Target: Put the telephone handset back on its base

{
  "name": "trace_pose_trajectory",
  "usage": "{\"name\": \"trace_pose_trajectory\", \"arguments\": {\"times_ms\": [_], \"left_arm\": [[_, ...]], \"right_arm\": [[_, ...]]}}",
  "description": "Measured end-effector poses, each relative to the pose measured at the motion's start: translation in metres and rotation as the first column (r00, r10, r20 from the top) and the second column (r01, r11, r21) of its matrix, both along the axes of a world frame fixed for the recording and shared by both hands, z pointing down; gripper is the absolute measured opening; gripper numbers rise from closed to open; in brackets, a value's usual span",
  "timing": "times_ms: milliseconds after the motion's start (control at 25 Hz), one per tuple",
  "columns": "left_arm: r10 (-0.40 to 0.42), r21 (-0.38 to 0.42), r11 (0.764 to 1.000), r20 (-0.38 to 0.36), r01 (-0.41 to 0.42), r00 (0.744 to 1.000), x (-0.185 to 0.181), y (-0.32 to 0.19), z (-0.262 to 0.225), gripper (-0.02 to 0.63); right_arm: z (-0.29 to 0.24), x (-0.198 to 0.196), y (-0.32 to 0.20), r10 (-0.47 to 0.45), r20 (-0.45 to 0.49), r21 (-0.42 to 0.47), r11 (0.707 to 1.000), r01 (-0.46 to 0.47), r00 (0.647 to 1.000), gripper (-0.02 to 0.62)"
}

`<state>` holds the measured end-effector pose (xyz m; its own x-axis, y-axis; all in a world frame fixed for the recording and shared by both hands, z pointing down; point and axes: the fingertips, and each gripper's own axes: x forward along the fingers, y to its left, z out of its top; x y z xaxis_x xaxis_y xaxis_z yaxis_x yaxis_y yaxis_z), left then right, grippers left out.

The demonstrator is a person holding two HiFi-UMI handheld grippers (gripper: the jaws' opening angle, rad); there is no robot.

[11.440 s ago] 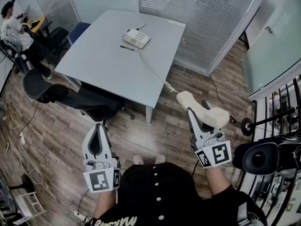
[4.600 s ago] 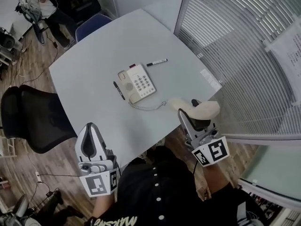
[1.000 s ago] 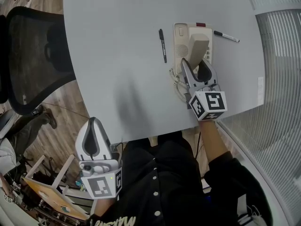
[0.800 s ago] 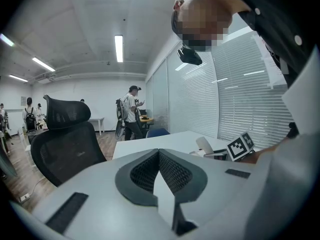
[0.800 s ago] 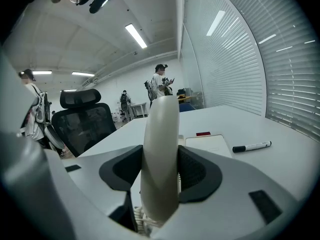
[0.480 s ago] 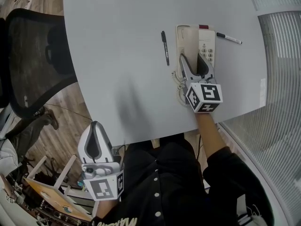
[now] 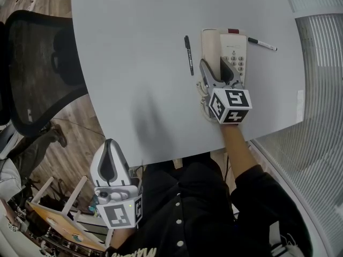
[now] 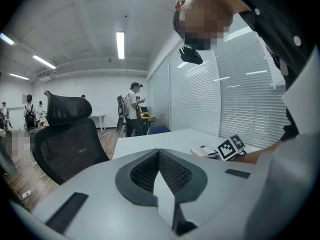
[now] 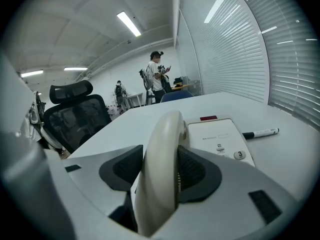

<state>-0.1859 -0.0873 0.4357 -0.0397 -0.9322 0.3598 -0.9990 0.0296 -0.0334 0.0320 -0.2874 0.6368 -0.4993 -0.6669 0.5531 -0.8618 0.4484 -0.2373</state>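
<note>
The beige telephone base lies on the grey table with its keypad to the right. The cream handset lies along the base's left side, and its coiled cord trails toward me. My right gripper is shut on the handset's near half. In the right gripper view the handset stands between the two pads of the right gripper, with the base just beyond. My left gripper hangs shut and empty off the table's near edge, its tips meeting in its own view.
A black pen lies left of the base and a marker to its right. A black mesh chair stands at the table's left. White blinds run along the right. People stand far off.
The right gripper has lowered and tipped down. The handset, held tilted over the base a second ago, now lies along the base's left side. The left gripper has barely moved.
</note>
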Motion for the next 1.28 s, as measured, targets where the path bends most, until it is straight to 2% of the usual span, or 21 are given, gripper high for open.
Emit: {"name": "trace_pose_trajectory", "arguments": {"times_ms": [440, 640, 840, 1120, 1280], "left_arm": [[0.001, -0.009, 1.000, 0.004, -0.001, 1.000, 0.002, -0.001, 0.004, 0.014], [0.005, -0.011, 1.000, -0.005, -0.005, 1.000, 0.002, -0.002, 0.006, 0.014], [0.002, -0.007, 1.000, -0.004, -0.002, 1.000, 0.003, 0.002, 0.004, 0.014], [0.001, -0.001, 1.000, -0.001, -0.001, 1.000, 0.004, 0.005, 0.000, 0.014], [0.000, 0.012, 1.000, 0.003, 0.000, 1.000, 0.004, 0.007, -0.005, 0.014]], "right_arm": [[0.006, 0.001, -0.005, -0.002, 0.023, -0.074, 0.997, 0.004, 1.000, 0.225], [0.011, 0.002, -0.006, -0.020, -0.009, -0.077, 0.997, 0.019, 1.000, 0.236], [0.007, 0.004, -0.007, -0.030, -0.076, -0.007, 1.000, 0.030, 0.997, 0.251], [-0.004, 0.003, -0.010, -0.028, -0.074, 0.039, 0.999, 0.031, 0.997, 0.265], [-0.017, 0.007, -0.012, -0.060, -0.052, 0.076, 0.995, 0.064, 0.997, 0.270]]}}
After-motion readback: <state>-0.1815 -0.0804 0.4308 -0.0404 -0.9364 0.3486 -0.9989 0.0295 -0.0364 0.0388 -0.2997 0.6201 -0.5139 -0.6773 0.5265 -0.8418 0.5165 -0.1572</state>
